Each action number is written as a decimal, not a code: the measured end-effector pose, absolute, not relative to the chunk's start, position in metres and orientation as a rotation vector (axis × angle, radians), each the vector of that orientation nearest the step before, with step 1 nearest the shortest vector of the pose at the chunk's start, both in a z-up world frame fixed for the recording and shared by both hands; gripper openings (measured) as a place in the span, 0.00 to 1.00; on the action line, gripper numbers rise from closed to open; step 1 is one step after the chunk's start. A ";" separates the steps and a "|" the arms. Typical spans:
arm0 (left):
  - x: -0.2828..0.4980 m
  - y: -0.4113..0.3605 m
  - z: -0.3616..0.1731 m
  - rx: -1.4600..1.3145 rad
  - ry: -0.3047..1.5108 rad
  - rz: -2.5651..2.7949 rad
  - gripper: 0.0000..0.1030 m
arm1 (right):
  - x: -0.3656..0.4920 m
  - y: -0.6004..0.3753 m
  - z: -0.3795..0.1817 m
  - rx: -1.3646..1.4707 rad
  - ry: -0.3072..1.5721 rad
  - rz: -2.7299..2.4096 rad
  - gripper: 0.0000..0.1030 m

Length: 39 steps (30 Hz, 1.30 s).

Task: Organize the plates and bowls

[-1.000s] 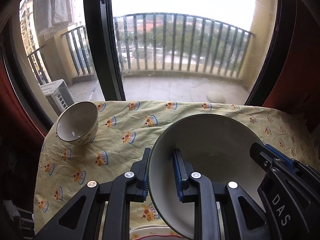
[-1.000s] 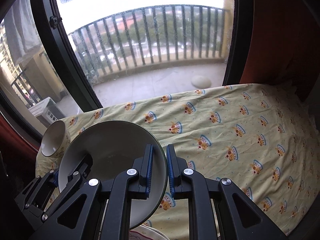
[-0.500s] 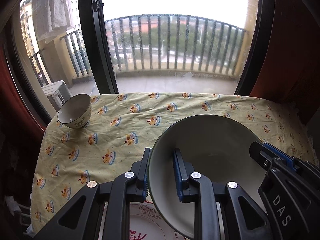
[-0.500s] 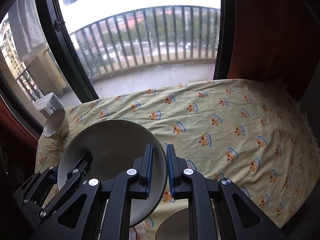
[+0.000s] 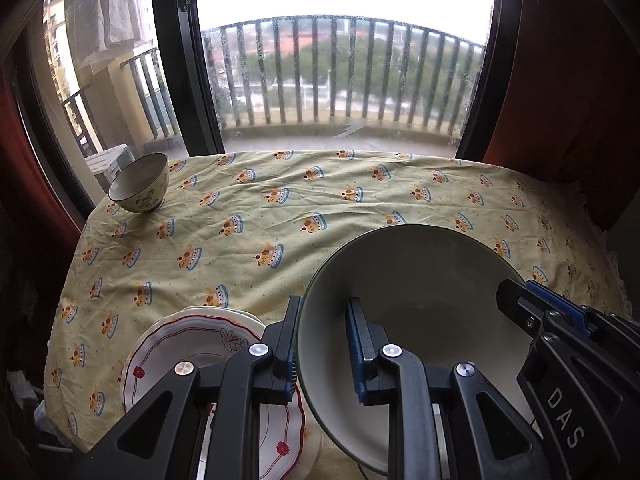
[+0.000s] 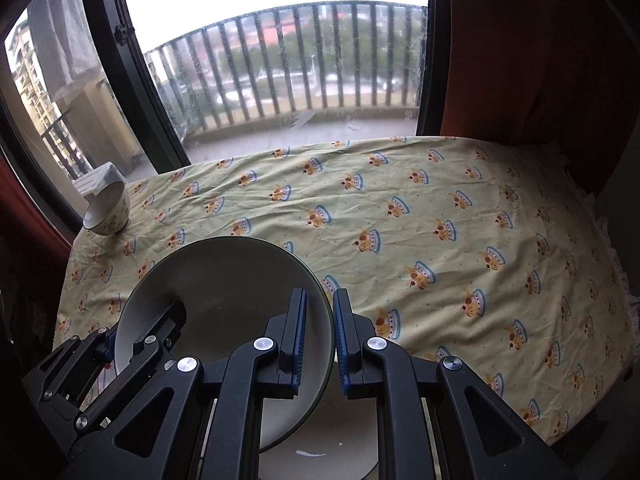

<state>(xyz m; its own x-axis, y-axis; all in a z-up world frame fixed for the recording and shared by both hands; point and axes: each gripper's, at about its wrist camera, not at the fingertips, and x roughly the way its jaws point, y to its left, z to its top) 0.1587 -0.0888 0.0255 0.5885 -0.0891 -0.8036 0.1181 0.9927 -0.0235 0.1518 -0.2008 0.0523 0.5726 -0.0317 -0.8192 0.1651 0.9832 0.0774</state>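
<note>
While my left gripper [image 5: 322,340] and right gripper [image 6: 320,330] clamp opposite rims, their jaws hold one large bowl [image 5: 420,280] above the tabletop [image 5: 280,220].

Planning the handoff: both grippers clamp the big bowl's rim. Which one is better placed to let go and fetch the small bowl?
Left, likely. The left gripper grips the big bowl on the rim side facing the small bowl. The right gripper holds the opposite rim and would have to cross over.
</note>
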 end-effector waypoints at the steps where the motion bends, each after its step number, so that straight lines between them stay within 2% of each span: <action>1: 0.156 -0.091 0.024 0.034 0.939 -0.121 0.18 | 0.149 -0.203 0.051 0.149 0.959 -0.113 0.16; 16: 0.120 -0.112 -0.007 0.056 1.019 -0.133 0.18 | 0.111 -0.223 0.017 0.131 1.047 -0.102 0.16; 33: 0.116 -0.118 -0.046 0.080 1.128 -0.113 0.18 | 0.104 -0.222 -0.019 0.095 1.130 -0.111 0.16; 39: 0.116 -0.123 -0.047 0.104 1.114 -0.106 0.18 | 0.105 -0.224 -0.024 0.083 1.131 -0.125 0.16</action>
<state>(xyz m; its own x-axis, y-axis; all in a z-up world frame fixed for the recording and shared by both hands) 0.1163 -0.1227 -0.0466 0.4371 -0.0327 -0.8988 0.1368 0.9901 0.0305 0.1046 -0.2242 -0.0241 0.4203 -0.0575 -0.9056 0.1419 0.9899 0.0030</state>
